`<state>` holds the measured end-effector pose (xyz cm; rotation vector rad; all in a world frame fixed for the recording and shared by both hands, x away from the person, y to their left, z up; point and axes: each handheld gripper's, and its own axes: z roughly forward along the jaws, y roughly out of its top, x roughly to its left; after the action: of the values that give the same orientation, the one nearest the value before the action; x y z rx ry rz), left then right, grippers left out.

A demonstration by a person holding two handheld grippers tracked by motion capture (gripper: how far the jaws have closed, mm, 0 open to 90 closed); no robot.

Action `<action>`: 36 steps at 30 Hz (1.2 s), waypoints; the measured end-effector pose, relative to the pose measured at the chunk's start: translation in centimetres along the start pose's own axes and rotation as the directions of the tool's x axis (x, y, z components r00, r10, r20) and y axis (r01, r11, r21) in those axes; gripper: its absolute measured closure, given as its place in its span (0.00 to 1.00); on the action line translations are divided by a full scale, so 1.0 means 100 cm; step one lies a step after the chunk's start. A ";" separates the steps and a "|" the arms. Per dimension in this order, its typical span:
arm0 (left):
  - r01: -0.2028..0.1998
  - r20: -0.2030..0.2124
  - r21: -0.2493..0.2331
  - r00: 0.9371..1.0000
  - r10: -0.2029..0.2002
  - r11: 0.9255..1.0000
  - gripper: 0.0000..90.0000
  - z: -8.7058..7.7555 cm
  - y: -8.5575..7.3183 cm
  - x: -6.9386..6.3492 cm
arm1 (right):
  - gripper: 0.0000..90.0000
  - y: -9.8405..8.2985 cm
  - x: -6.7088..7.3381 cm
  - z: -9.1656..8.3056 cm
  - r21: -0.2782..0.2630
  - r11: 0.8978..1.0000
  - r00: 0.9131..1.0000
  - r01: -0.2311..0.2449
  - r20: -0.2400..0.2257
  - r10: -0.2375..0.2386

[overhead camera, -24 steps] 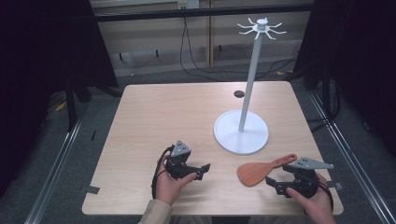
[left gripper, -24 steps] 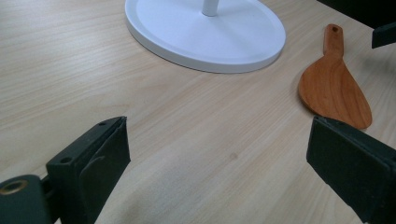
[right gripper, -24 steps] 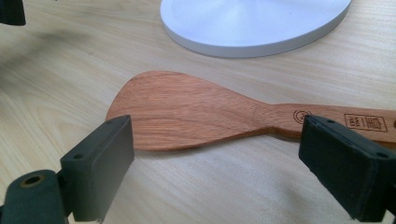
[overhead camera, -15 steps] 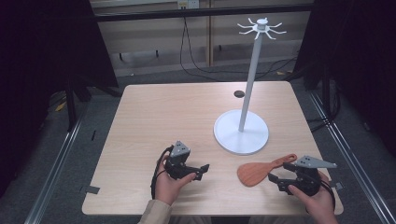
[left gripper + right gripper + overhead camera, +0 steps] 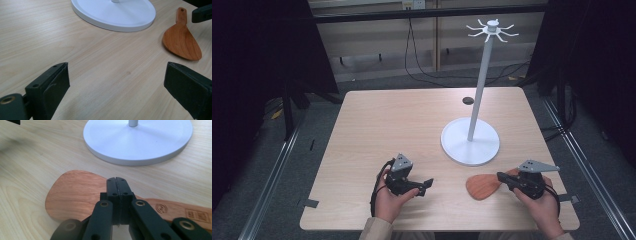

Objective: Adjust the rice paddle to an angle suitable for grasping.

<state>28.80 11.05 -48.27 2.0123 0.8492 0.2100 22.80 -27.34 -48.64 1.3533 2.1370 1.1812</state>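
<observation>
Since the earlier frame my right hand has drawn a little back toward me; the left has stayed put. My left gripper (image 5: 421, 186) rests on the table (image 5: 387, 125), jaws spread wide with nothing between them. Its view shows the wooden spatula (image 5: 484, 185) whole, with a hole in the handle end. The spatula's long axis runs across the table, blade toward the left, near the white stand (image 5: 470, 141). My right gripper (image 5: 504, 176) is nearer, jaws pressed together just above the handle; its view adds stamped marks there
</observation>
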 end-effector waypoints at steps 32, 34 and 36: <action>0.003 -0.015 -0.013 1.000 -0.003 1.000 0.07 -0.011 -0.006 0.003 | 1.00 0.009 -0.024 0.018 0.035 0.999 0.984 -0.029 0.176 0.022; 0.004 -0.015 -0.014 1.000 -0.004 1.000 0.08 -0.011 -0.006 0.003 | 1.00 0.012 -0.016 0.027 0.036 0.999 0.992 -0.020 0.127 0.015; 0.004 -0.014 -0.013 1.000 -0.004 1.000 0.08 -0.011 -0.006 0.003 | 1.00 0.015 -0.006 0.036 0.049 0.999 0.996 -0.002 0.091 -0.003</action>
<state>28.28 12.20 -48.17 1.9987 0.8586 0.2276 26.34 -25.88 -49.69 1.3996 2.1145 1.0522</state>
